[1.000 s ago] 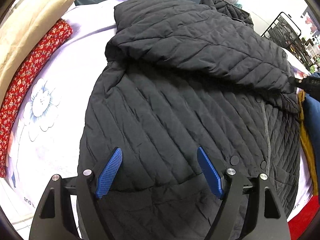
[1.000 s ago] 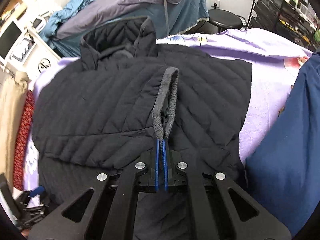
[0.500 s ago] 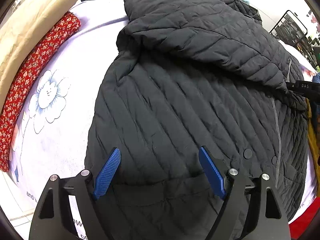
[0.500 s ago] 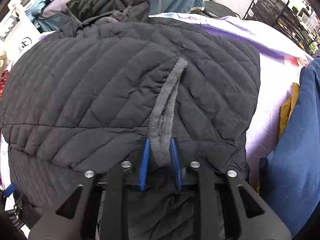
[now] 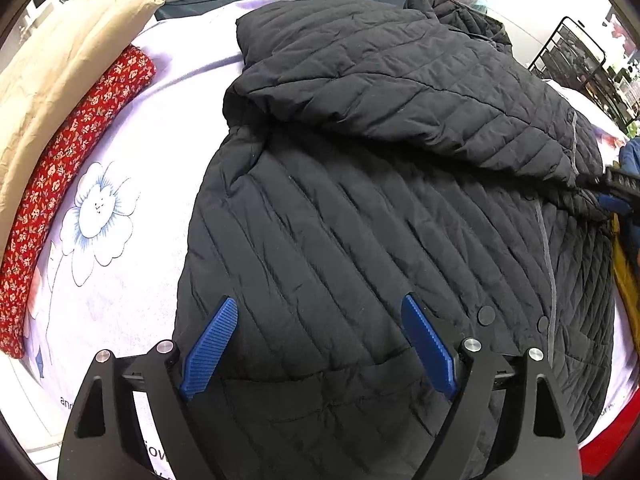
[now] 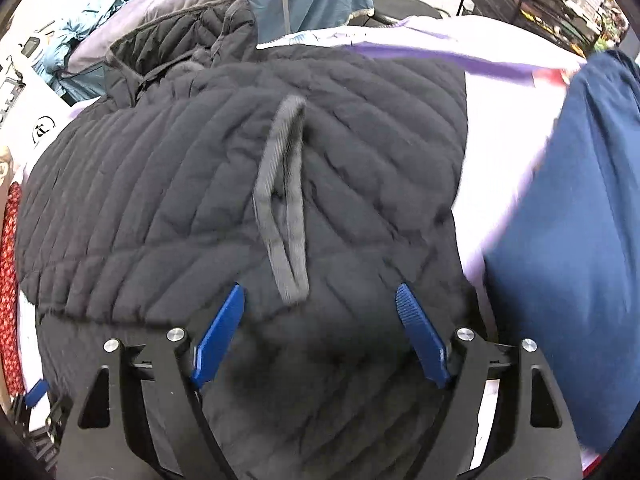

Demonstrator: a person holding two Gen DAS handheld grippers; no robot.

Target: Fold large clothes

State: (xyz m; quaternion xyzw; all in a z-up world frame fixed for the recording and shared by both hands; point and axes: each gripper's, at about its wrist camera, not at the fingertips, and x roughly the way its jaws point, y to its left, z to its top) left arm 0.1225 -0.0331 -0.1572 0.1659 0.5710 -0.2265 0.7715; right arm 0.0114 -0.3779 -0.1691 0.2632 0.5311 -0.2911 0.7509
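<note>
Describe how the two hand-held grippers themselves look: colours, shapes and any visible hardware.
The left hand-held gripper and right hand-held gripper look alike: each has a black frame with triangular cut-outs, round silver screw heads, and two slim blue fingers with ribbed pads. No cables, sleeves or readable markings show.

The jacket (image 5: 360,208) is black with stitched diagonal quilting, and it carries a grey knit cuff (image 6: 282,196) and a thin grey edging strip (image 5: 548,256) beside round black snaps (image 5: 487,315). It lies on a pale lilac sheet (image 5: 132,264) printed with a white flower outlined in blue (image 5: 98,220), next to a red roll of cloth with a small floral print (image 5: 60,168) and a plain beige bundle (image 5: 60,60). Both the left gripper (image 5: 320,344) and the right gripper (image 6: 320,336) are black with ribbed blue pads (image 5: 208,350), and a plain navy cloth (image 6: 568,240) fills the right side of the right wrist view
</note>
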